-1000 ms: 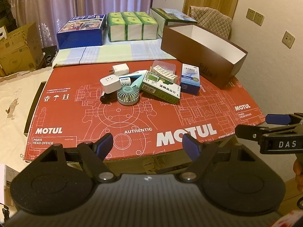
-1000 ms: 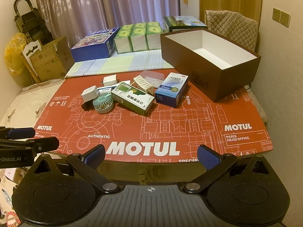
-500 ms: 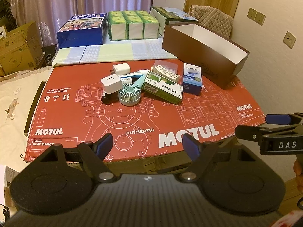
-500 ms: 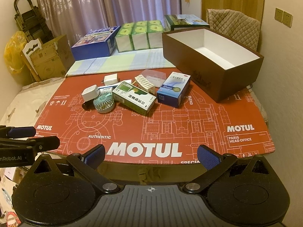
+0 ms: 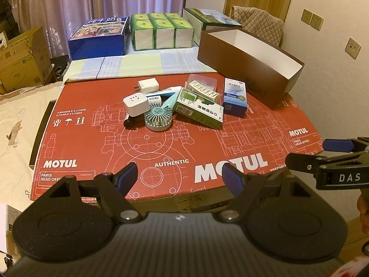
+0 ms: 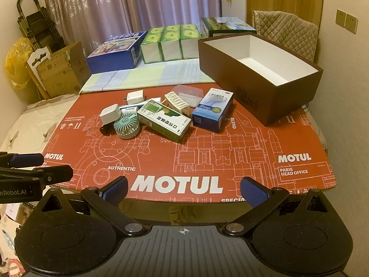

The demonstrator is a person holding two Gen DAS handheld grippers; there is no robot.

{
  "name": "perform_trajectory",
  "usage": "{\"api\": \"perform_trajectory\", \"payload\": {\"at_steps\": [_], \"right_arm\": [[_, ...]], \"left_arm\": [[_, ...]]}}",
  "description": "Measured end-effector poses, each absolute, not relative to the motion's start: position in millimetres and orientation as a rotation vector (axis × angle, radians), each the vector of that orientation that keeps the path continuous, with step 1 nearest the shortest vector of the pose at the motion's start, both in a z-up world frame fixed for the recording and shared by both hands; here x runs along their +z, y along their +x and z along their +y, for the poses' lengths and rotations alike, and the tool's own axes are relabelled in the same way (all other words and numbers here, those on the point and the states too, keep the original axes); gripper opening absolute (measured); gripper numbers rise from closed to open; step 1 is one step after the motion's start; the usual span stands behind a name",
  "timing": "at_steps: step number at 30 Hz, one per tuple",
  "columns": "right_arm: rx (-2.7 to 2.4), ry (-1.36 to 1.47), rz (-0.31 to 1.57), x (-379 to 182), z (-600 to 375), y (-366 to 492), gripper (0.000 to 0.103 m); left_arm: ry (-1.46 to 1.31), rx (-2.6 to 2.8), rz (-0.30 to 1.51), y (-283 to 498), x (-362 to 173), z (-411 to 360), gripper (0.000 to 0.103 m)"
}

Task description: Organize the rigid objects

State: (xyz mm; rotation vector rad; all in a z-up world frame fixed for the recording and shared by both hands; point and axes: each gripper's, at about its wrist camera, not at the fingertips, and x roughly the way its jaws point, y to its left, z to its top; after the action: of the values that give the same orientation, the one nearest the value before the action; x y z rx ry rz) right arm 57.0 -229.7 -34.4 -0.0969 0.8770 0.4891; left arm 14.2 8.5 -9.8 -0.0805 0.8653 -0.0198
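Your left gripper point(image 5: 178, 176) and right gripper point(image 6: 183, 188) both hover with fingers spread wide and empty at the near edge of the red MOTUL cardboard point(image 6: 207, 152). Ahead of both tools lies the cluster: a mint fan point(image 5: 158, 117), white plug adapter point(image 5: 135, 102), green box point(image 6: 164, 120) and blue box point(image 6: 213, 109). Beyond it, forward and right of your right gripper, stands the open brown box point(image 6: 239, 78).
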Motion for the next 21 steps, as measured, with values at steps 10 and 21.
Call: {"api": "perform_trajectory", "payload": {"at_steps": [10,21], "right_arm": [[0.477,-0.087,0.878,-36.5,-225.2,59.5,0.101],[0.471,-0.041,0.894,-42.1,-233.7,57.5,0.101]], "left_arm": [[-0.082,-0.02,0.876,17.3,-13.7,12.7,0.077],[-0.089,-0.028,0.903,18.8,-24.8,24.0,0.077]]}}
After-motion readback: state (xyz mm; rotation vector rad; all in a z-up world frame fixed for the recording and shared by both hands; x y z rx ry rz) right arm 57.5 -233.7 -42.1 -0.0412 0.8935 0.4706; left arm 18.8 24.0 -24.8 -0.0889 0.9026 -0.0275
